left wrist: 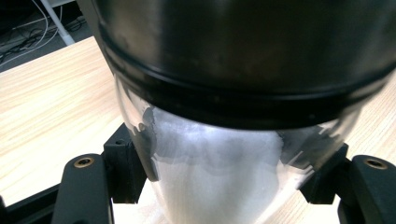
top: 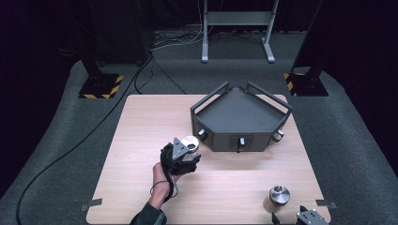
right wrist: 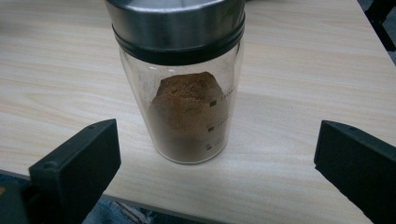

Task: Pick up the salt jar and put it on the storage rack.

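Surface [top: 141, 187]: pale wood board, sat on grey carpet w/ stands and cables behind. Carried all items below.

Rack [top: 241, 123]: dark grey angled tray-stand w/ rails, at far right-centre of surface. Top deck looked bare, no jar on it. Small knobs along its front faces. Judged the likely destination for the jars, tho not certain.

Left gripper [top: 187, 154]: held in person's hand [top: 162, 180], mid-surface, just near the rack's front-left corner. Fingers [left wrist: 123, 170] clamped on the glass body of jar 1, one each side, below the lid.

Jar 1, white-powder jar [left wrist: 219, 177]: clear glass, metal lid w/ black band, white contents. In left gripper's grip; in high view its lid showed at the gripper tip. Whether it was clear of the surface or resting on it: can't tell.

Right gripper [top: 307, 218]: at near right edge of surface. Fingers [right wrist: 79, 163] wide apart, nothing btwn the pads; jar 2 stood ahead of them, untouched.

Jar 2, brown-powder jar [right wrist: 187, 112]: same type, brown contents, printed marks on side. Upright on surface near the right front corner, well apart from the rack.

Progress est.: early. Jar 1 gripped and near the rack but not placed. Jar 2 not yet picked. Left: set jar 1 on rack, then grip, carry, place jar 2.
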